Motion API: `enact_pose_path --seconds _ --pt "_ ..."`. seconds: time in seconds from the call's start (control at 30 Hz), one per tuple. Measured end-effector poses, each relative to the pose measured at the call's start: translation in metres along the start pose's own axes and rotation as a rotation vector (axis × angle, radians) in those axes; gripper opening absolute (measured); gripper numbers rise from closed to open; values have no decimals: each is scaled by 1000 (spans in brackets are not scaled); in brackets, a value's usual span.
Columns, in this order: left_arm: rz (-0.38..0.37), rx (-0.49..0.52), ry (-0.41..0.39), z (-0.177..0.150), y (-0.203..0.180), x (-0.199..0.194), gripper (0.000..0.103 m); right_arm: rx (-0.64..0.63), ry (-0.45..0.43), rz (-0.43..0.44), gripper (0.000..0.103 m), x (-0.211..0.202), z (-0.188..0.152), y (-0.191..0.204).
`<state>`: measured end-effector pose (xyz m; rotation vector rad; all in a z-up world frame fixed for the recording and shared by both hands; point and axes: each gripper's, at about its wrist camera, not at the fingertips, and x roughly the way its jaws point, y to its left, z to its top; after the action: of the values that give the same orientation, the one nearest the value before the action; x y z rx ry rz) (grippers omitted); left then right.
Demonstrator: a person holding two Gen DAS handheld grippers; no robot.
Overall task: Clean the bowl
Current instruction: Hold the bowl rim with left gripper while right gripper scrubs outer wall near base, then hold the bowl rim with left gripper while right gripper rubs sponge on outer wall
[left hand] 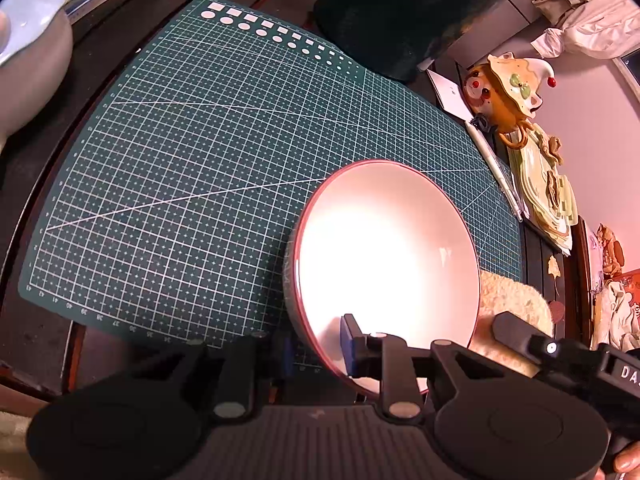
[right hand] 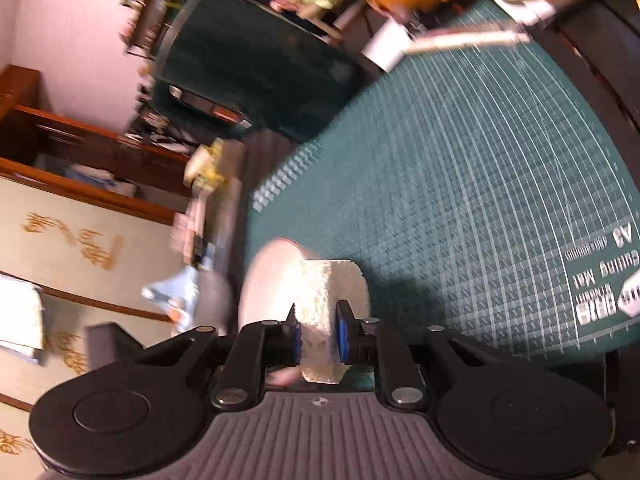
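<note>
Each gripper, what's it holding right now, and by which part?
Left gripper clamps the bowl by its near rim, tilted up off the cutting mat. Right gripper pinches the sponge across its near end.

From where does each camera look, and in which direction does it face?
Left wrist: on the left tongs, looking down at the tilted bowl they clamp by its rim; a fingertip shows.
Right wrist: on the right tongs, clamping a sponge beside the bowl; blurred.
Shared: bowl, sponge, cutting mat.
</note>
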<state>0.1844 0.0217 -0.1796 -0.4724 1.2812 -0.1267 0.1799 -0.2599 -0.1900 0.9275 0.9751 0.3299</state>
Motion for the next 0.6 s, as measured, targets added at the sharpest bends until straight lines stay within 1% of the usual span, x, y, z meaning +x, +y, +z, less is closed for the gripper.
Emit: enact_pose_path --seconds 0.13,0.23,0.3,0.37,0.5,0.57,0.6 --pt "1 4 0 1 0 0 23 -26 -86 52 17 -22 5 9" --pt "1 6 0 2 0 0 23 -24 -60 38 17 -14 3 7" --pt "1 6 -1 2 0 0 23 -22 -13 -2 17 -2 -1 3" --pt "1 6 -2 2 0 0 23 -23 -5 -10 17 -2 0 4" --pt "1 6 -2 2 0 1 23 -42 -81 38 17 -25 6 12" --pt "2 10 -3 2 0 1 23 -47 -87 41 17 -26 7 12" --pt "2 9 -3 2 0 1 23 -43 -73 33 17 -22 6 10"
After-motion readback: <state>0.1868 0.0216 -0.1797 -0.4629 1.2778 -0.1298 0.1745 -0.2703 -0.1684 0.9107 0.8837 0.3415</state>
